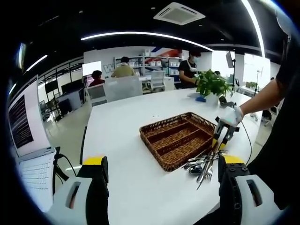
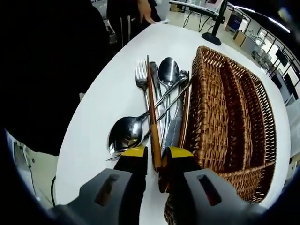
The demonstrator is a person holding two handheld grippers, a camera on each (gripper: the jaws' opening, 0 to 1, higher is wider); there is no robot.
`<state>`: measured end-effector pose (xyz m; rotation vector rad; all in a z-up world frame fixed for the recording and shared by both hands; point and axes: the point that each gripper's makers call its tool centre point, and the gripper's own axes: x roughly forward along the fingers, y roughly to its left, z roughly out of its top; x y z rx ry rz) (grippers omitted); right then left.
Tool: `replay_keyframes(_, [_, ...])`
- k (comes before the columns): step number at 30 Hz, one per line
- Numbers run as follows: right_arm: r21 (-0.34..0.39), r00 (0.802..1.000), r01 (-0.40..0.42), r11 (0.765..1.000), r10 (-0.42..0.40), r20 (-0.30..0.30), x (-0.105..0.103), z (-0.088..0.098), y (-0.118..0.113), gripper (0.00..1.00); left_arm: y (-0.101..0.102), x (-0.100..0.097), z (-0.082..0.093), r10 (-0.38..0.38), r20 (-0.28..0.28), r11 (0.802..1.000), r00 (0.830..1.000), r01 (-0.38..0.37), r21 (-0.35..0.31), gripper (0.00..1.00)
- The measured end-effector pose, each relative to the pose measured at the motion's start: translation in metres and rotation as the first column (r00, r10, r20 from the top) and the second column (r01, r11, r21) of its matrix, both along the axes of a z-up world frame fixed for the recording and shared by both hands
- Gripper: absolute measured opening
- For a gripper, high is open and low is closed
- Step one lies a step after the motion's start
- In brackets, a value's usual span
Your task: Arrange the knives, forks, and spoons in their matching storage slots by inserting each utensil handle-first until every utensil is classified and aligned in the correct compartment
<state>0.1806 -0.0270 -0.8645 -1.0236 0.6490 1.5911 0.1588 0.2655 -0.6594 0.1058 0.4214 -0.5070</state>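
Observation:
A brown wicker tray (image 1: 178,138) with long compartments lies on the white table (image 1: 122,136). Beside its near right corner is a pile of steel utensils (image 1: 202,165). My right gripper (image 1: 222,137) hangs over that pile, held by a gloved hand (image 1: 233,115). In the right gripper view, the right gripper (image 2: 154,153) is shut on a long wooden-handled utensil (image 2: 151,103) lying across the pile. Around it lie a fork (image 2: 140,71), two spoons (image 2: 125,132) (image 2: 168,70) and a knife (image 2: 173,131), next to the tray (image 2: 202,93). My left gripper (image 1: 161,171) stands wide open, holding nothing, well short of the tray.
A potted plant (image 1: 212,83) stands on the far side of the table. At the left edge sits a laptop (image 1: 28,140) with cables. Office chairs (image 1: 123,88) and several people are beyond the table. The person's arm reaches in from the right.

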Motion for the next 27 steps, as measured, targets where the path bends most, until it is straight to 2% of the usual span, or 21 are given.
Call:
replay_keyframes(9, [-0.023, 0.999, -0.049, 0.999, 0.05, 0.016, -0.001, -0.001, -0.001, 0.06, 0.004, 0.0, 0.001, 0.019, 0.003, 1.0, 1.0, -0.019, -0.005, 1.0])
replay_keyframes(15, [-0.036, 0.996, -0.078, 0.996, 0.079, 0.031, -0.001, -0.001, -0.001, 0.05, 0.004, 0.0, 0.0, 0.024, 0.004, 1.0, 1.0, -0.024, -0.006, 1.0])
replay_keyframes(19, [-0.049, 0.998, -0.059, 0.997, 0.06, 0.016, 0.0, 0.0, -0.002, 0.05, 0.003, 0.0, 0.0, 0.024, 0.006, 1.0, 1.0, -0.024, -0.006, 1.0])
replay_keyframes(21, [-0.055, 0.999, -0.033, 0.998, 0.033, -0.01, -0.001, 0.002, -0.003, 0.04, 0.003, 0.0, 0.0, 0.023, 0.007, 1.0, 1.0, -0.023, -0.008, 1.0])
replay_keyframes(27, [-0.035, 1.0, -0.028, 0.999, 0.027, -0.01, 0.0, 0.015, 0.001, 0.03, 0.003, 0.0, 0.001, 0.022, 0.01, 1.0, 1.0, -0.022, -0.009, 1.0])
